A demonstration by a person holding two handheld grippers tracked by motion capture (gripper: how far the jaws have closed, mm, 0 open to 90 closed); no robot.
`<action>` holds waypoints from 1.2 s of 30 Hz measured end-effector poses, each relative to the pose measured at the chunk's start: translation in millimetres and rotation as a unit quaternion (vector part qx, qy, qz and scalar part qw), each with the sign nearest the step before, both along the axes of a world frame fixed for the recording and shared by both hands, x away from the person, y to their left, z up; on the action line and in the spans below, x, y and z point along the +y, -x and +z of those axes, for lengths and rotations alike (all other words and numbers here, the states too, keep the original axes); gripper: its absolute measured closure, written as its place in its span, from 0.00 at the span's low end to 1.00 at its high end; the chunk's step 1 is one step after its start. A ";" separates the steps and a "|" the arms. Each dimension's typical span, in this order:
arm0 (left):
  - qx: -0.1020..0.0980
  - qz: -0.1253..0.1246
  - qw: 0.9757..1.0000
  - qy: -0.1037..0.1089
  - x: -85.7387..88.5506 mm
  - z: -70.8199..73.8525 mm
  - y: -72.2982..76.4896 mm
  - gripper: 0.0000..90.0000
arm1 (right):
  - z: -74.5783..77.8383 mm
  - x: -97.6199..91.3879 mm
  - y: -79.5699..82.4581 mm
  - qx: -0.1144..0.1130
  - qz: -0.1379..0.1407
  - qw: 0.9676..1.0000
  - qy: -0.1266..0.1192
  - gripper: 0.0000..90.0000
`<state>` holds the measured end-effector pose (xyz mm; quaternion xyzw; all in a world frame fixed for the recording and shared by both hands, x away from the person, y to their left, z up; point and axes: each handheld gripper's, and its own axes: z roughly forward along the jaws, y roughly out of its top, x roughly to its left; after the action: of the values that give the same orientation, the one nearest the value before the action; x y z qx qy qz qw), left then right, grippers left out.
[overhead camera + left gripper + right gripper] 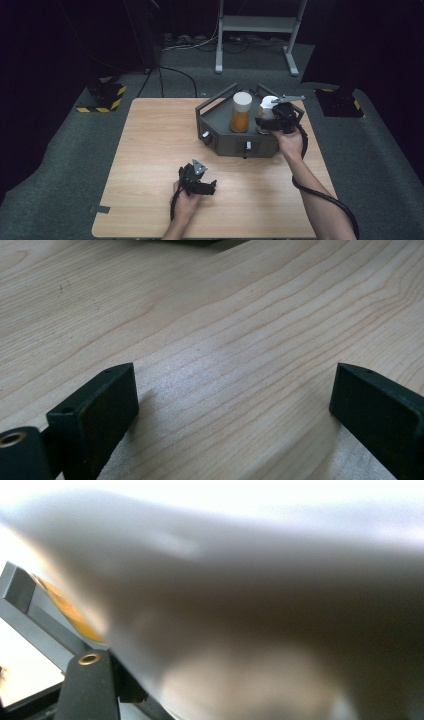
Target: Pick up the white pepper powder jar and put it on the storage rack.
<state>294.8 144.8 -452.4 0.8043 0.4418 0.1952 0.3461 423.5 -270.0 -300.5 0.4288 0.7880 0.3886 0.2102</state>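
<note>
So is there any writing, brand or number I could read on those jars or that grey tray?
None can be read.
Orange jar: no label legible, too small to tell.
White-lidded jar at the right gripper: blurred in the right gripper view, no text.
Grey tray: plain.
Black-and-yellow stripes on the floor: a marking, no words.

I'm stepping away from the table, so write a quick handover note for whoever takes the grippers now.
Left gripper: open, holding nothing, low over the bare wooden table near the front edge.
Right gripper: shut on the white-lidded jar at the right side of the dark tray; the right gripper view shows the jar blurred, right up against the camera.
Second jar, orange contents with a white lid, stands upright in the tray to the left of the held one.
Done: the right jar is gripped.
Left: whether it is going in or coming out cannot be told, so check before moving.
</note>
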 end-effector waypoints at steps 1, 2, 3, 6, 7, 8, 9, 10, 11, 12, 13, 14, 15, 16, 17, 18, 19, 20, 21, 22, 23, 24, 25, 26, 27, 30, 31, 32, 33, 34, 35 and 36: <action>-0.001 -0.001 1.000 -0.001 0.1 0.0 0.0 0.06 | 0.0 -1.0 -0.7 0.002 -0.001 1.000 -0.003 0.34; 0.000 0.000 1.000 0.000 -0.1 0.0 0.1 0.06 | -0.2 -2.3 -1.2 0.004 -0.001 1.000 -0.006 0.34; 0.000 0.000 1.000 0.000 -0.2 0.0 0.1 0.06 | -0.7 -3.0 -0.9 0.004 -0.002 1.000 -0.009 0.34; -0.001 0.000 1.000 0.000 -0.2 -0.1 0.2 0.06 | -1.0 -0.6 1.1 -0.001 0.001 1.000 0.000 0.34; -0.001 0.001 1.000 0.000 -0.3 -0.1 0.3 0.06 | 0.5 1.4 0.9 0.000 0.002 1.000 0.006 0.34; -0.001 0.001 1.000 0.000 -0.3 -0.1 0.3 0.06 | 0.5 1.4 0.9 0.000 0.002 1.000 0.006 0.34; -0.001 0.001 1.000 0.000 -0.3 -0.1 0.3 0.06 | 1.6 1.0 -0.1 0.003 0.003 1.000 0.007 0.34; -0.001 0.001 1.000 0.000 -0.4 -0.2 0.4 0.06 | 1.6 1.0 -0.1 0.003 0.003 1.000 0.007 0.34; -0.001 0.001 1.000 0.000 -0.4 -0.1 0.4 0.06 | 1.4 1.1 0.1 0.002 0.003 1.000 0.007 0.34; -0.001 0.001 1.000 0.000 -0.4 -0.1 0.4 0.06 | 0.9 1.8 1.1 0.000 0.003 1.000 0.008 0.34; -0.001 0.001 1.000 0.000 -0.5 -0.2 0.5 0.06 | 0.6 1.4 1.1 0.000 0.003 1.000 0.007 0.34; -0.001 0.002 1.000 0.001 -0.6 -0.5 0.7 0.06 | 0.5 1.3 1.2 0.000 0.003 1.000 0.007 0.34; -0.001 0.002 1.000 0.001 -0.6 -0.5 0.7 0.06 | 0.5 1.3 1.2 0.000 0.003 1.000 0.007 0.34; -0.001 0.002 1.000 0.001 -0.6 -0.4 0.7 0.06 | 0.8 1.6 1.0 0.000 0.003 1.000 0.008 0.34; -0.001 0.002 1.000 0.001 -0.5 -0.4 0.7 0.06 | 0.8 1.5 0.9 0.000 0.003 1.000 0.007 0.34; -0.001 0.002 1.000 0.001 -0.5 -0.4 0.7 0.06 | 0.8 1.5 0.9 0.000 0.003 1.000 0.007 0.34; -0.001 0.002 1.000 0.000 -0.5 -0.2 0.6 0.06 | 1.1 1.6 0.8 0.001 0.003 1.000 0.008 0.34; -0.001 0.002 1.000 0.001 -0.5 -0.4 0.6 0.06 | 1.2 1.6 0.7 0.001 0.003 1.000 0.008 0.34; -0.001 0.002 1.000 0.001 -0.5 -0.4 0.6 0.06 | 1.2 1.6 0.7 0.001 0.003 1.000 0.008 0.34; -0.001 0.002 1.000 0.001 -0.6 -0.5 0.7 0.06 | 1.3 1.7 0.7 0.001 0.003 1.000 0.008 0.34; -0.001 0.002 1.000 0.001 -0.5 -0.4 0.6 0.06 | 1.3 1.7 0.6 0.001 0.004 1.000 0.008 0.34; -0.001 0.002 1.000 0.001 -0.5 -0.4 0.6 0.06 | 1.2 1.6 0.6 0.001 0.004 1.000 0.008 0.34; -0.001 0.002 1.000 0.001 -0.5 -0.4 0.6 0.06 | 1.0 1.4 0.7 0.000 0.004 1.000 0.008 0.34; -0.001 0.001 1.000 0.000 -0.4 -0.1 0.4 0.06 | 0.9 1.2 0.8 0.000 0.004 1.000 0.008 0.34; -0.001 0.001 1.000 0.000 -0.4 -0.1 0.4 0.06 | 0.6 1.2 1.1 -0.001 0.004 1.000 0.007 0.34; -0.001 0.001 1.000 -0.001 -0.4 0.0 0.4 0.06 | -0.1 0.2 1.3 -0.001 0.003 1.000 0.004 0.33; -0.001 0.000 1.000 -0.001 -0.3 0.0 0.3 0.06 | -0.8 -0.9 1.2 0.000 0.003 1.000 0.000 0.33; -0.001 0.000 1.000 -0.001 -0.3 0.0 0.3 0.06 | -0.8 -0.9 1.2 0.000 0.003 1.000 0.000 0.33; -0.001 0.001 1.000 -0.001 -0.4 0.0 0.4 0.06 | -2.0 -3.0 1.2 0.002 0.001 1.000 -0.009 0.31; -0.001 0.001 1.000 -0.001 -0.4 0.0 0.4 0.06 | -2.0 -3.0 1.2 0.002 0.001 1.000 -0.009 0.31; -0.001 0.000 1.000 -0.001 -0.4 0.0 0.4 0.06 | -2.8 -3.7 1.3 0.002 0.001 1.000 -0.012 0.29; -0.001 0.000 1.000 -0.001 -0.4 0.0 0.3 0.06 | -3.0 -4.3 0.8 0.003 0.002 1.000 -0.014 0.26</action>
<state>294.5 144.4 -452.4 0.8043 0.4417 0.1965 0.3456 422.7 -274.3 -303.5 0.4313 0.7840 0.3984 0.2015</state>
